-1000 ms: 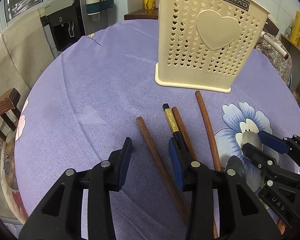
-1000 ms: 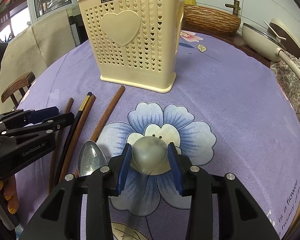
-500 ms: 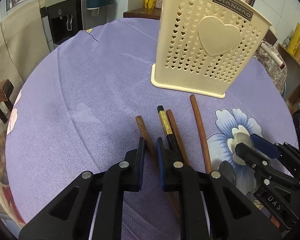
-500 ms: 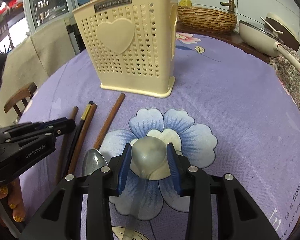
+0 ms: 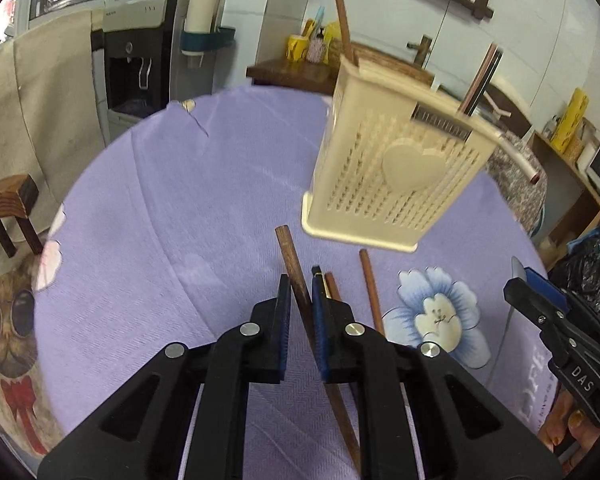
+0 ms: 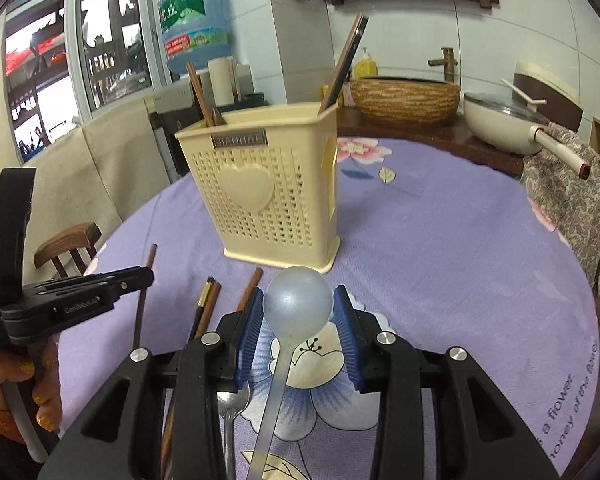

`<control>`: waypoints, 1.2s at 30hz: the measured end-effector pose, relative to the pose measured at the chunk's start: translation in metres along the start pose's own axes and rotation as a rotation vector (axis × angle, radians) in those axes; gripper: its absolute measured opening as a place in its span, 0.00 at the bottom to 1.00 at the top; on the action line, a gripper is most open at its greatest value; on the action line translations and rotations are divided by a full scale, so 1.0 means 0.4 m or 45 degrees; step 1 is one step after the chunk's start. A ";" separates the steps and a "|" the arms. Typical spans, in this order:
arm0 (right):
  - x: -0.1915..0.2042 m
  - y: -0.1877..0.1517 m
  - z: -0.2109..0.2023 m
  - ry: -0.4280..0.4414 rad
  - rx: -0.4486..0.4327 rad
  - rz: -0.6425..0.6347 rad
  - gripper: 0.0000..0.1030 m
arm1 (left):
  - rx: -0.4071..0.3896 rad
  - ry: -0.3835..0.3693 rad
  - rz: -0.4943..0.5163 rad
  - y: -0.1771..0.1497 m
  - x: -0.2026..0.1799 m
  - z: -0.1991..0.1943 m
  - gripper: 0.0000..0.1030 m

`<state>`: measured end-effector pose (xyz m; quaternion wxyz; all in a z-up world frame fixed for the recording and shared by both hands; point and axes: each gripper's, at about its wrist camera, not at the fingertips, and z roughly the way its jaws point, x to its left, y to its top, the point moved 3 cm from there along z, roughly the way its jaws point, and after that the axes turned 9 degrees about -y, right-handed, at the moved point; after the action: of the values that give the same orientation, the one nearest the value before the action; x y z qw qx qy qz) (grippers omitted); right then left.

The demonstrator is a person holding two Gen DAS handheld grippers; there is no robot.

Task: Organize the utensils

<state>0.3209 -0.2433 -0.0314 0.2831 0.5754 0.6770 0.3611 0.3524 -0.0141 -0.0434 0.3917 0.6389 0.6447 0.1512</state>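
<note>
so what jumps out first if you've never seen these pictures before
The cream utensil holder with a heart on its front, standing mid-table on the purple cloth with chopsticks already poking out. Then the two grippers: the right gripper holds a pale spoon by its bowl, and the left gripper is shut on a brown chopstick, beside three more lying flat.

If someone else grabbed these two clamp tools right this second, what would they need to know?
Left gripper: shut on a brown chopstick, tip raised off the cloth.
Right gripper: shut on a pale spoon by its bowl.
Cream holder stands ahead on the purple tablecloth.
Done: a few chopsticks already stand in the holder.
Left: drop both held pieces in, then collect the three chopsticks and the metal spoon lying on the cloth.
</note>
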 end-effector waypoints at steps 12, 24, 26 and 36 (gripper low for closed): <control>-0.010 0.045 -0.117 -0.032 -0.138 -0.069 0.34 | -0.262 -0.008 0.094 0.087 -0.038 -0.205 0.06; -0.009 0.019 -0.106 -0.036 -0.096 -0.070 0.35 | -0.130 0.260 0.028 0.038 0.063 -0.124 0.31; -0.008 0.014 -0.103 -0.030 -0.090 -0.071 0.35 | -0.108 0.276 -0.025 0.024 0.099 -0.111 0.60; 0.003 0.008 -0.087 0.002 -0.071 -0.056 0.35 | 0.080 0.420 -0.074 -0.064 0.172 0.036 0.38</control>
<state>0.2947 -0.2478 -0.0087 0.3063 0.5521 0.6793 0.3740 0.3528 0.0428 -0.0919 0.2644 0.5985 0.7228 0.2224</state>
